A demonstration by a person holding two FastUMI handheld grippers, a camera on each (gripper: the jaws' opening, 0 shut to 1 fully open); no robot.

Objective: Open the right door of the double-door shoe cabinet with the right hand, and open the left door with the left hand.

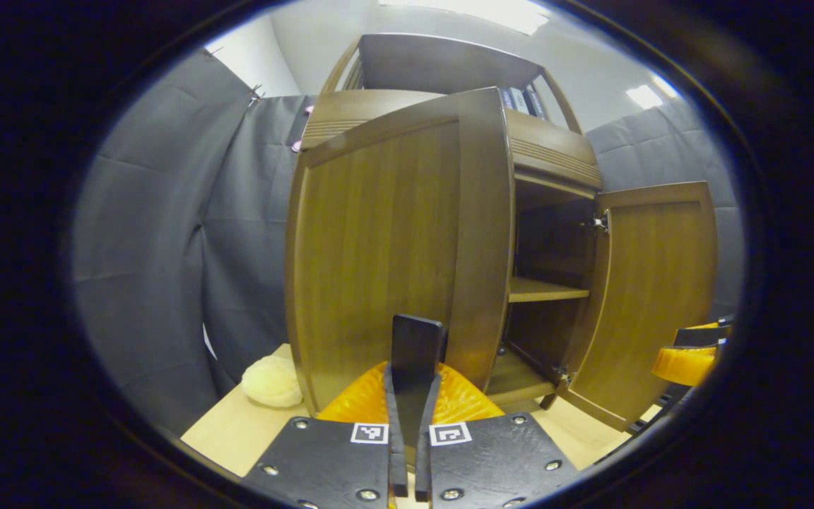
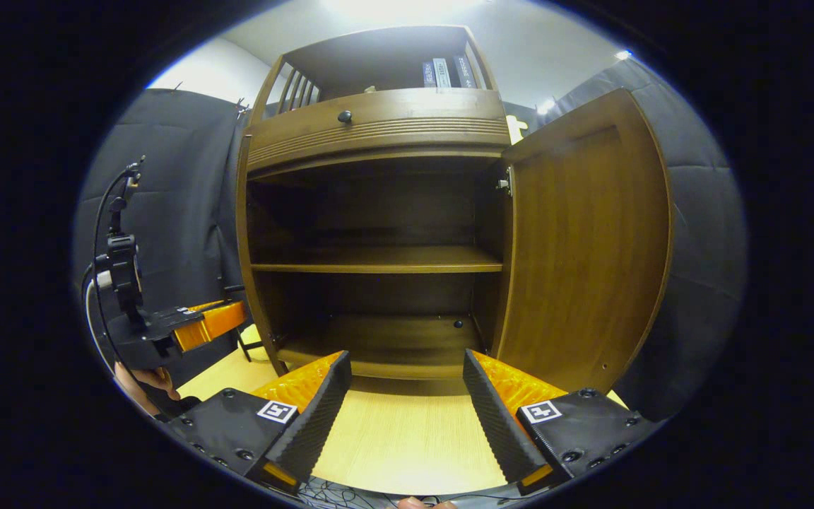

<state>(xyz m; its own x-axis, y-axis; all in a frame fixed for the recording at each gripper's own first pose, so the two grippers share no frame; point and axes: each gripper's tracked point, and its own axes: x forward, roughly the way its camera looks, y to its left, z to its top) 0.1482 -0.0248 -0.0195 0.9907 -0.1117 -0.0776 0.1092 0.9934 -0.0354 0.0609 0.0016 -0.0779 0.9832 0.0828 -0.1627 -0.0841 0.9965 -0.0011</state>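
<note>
The shoe cabinet (image 2: pixel 372 233) stands on the pale table (image 2: pixel 400 438) straight ahead, and its right door (image 2: pixel 587 240) is swung wide, shelves bare inside. The left door (image 1: pixel 386 247) is out at an angle too, seen from its front face in the left gripper view, so the left-hand step looks to be the one in hand and nearly through. The left gripper (image 1: pixel 415 346) is clenched, fingers pressed together just at the door's lower free edge, though I cannot tell whether they pinch the edge itself. The right gripper (image 2: pixel 403 396) hangs released, jaws spread, facing the open cupboard. Next, I'd judge, the left swings its door fully back, then lets go. A cream fluffy thing (image 1: pixel 273 382) sits by the cabinet's foot
</note>
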